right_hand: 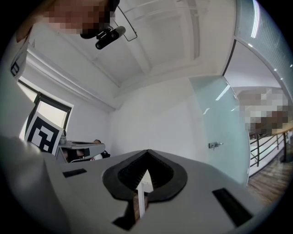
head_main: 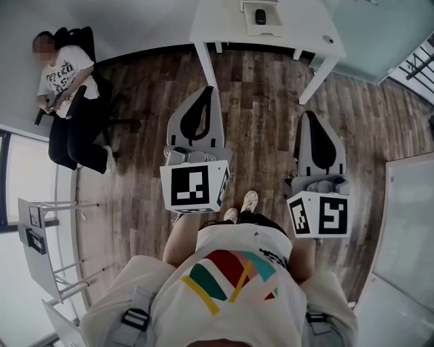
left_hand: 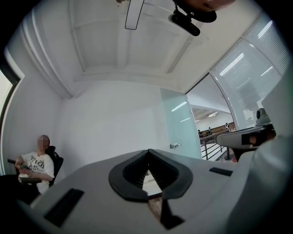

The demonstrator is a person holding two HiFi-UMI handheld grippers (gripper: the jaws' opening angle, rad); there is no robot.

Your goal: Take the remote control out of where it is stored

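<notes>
Well ahead, on the far white counter (head_main: 224, 27), one remote control (head_main: 260, 16) lies in a white tray (head_main: 271, 30) (dark against it). Wooden floor (head_main: 261, 95) lies between it and the two claws. The left claw (head_main: 207, 90) and the right claw (head_main: 308, 115) are each pressed together, gripping nothing. One person (head_main: 61, 81) sits far left in a black chair (head_main: 88, 41).

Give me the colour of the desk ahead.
The desk is white; the head view shows it best.
</notes>
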